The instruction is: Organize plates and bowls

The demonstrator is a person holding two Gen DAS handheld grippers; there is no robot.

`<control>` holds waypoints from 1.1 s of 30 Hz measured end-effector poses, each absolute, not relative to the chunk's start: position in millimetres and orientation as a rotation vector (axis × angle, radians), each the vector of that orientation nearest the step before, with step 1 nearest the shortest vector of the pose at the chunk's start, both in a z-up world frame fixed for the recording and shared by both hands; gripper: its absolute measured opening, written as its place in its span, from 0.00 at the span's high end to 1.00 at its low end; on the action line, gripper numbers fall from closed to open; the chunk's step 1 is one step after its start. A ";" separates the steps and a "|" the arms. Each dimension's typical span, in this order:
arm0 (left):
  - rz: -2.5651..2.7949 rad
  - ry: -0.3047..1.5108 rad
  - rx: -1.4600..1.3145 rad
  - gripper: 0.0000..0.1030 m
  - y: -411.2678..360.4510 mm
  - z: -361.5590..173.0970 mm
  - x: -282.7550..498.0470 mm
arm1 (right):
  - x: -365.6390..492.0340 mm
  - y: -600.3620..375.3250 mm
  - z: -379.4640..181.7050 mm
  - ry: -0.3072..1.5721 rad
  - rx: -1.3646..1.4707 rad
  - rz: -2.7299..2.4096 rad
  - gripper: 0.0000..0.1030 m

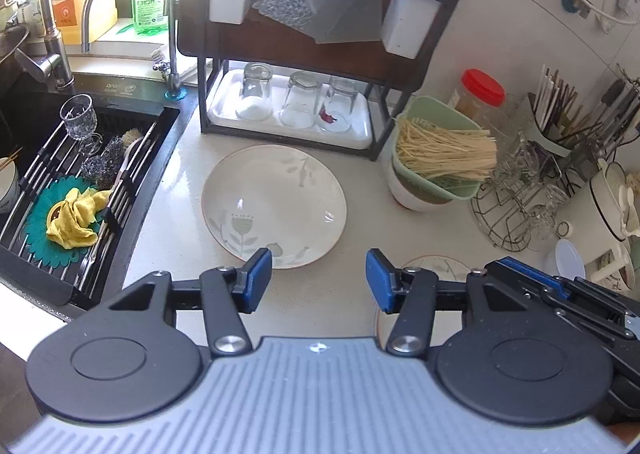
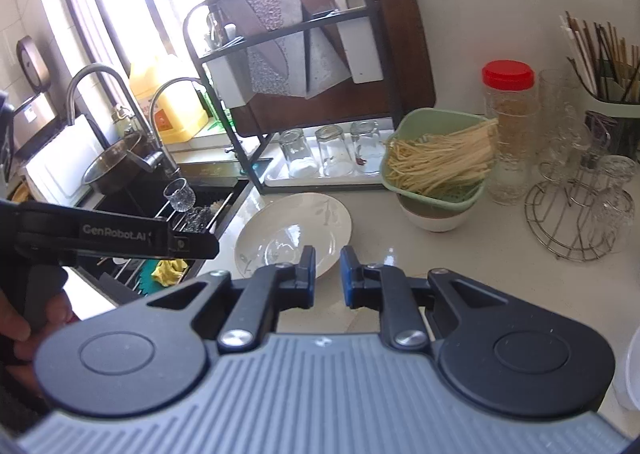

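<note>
Pale speckled worktop [image 1: 168,214] runs beside a dark sink, with daylight pouring through the window behind; your left tool [image 1: 319,281] hangs over it with its blue pads wide apart and nothing between them; your right tool [image 2: 327,274] has its pads drawn close, a narrow gap left between them, and it too grips nothing. Just ahead of the left tool's pads lies the large plate [image 1: 274,205], cream with a grey leaf-and-flower print, flat on the worktop; its near rim sits right at the left pad in the left wrist view, and in the right wrist view the same plate [image 2: 293,239] lies just beyond the right tool's left pad. Partly hidden under your left tool's right finger is a small plate [image 1: 438,266] with a brown rim. Beyond the large plate stands a black dish rack [image 1: 320,66] whose lower white tray carries three upturned glasses [image 1: 298,106]; to its right a green basket of pale noodles [image 1: 444,152] rests in a white bowl [image 1: 408,194], near a red-lidded jar [image 1: 482,92]. Left of the plate, a yellow cloth [image 1: 76,218] lies on the sink's drainer.
</note>
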State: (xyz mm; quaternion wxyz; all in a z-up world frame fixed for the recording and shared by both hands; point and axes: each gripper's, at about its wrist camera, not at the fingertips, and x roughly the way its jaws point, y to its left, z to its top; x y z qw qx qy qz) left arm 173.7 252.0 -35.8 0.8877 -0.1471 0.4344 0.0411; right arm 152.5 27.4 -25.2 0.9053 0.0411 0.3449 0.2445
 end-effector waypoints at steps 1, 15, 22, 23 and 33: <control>0.089 0.906 -0.306 0.43 255.4 -37.3 175.9 | 154.5 29.8 -25.3 0.712 0.081 0.504 0.77; 0.110 0.952 -0.330 0.35 306.4 -63.1 215.7 | 202.8 67.6 -46.5 0.776 0.090 0.454 0.44; 0.090 1.022 -0.314 0.35 334.0 -95.7 242.6 | 230.7 85.6 -66.2 0.820 0.083 0.410 0.44; 0.089 1.036 -0.307 0.35 338.1 -101.4 247.0 | 235.0 88.1 -69.6 0.828 0.082 0.399 0.44; 0.068 1.132 -0.277 0.35 369.7 -148.8 288.1 | 278.0 112.5 -109.7 0.910 0.104 0.355 0.44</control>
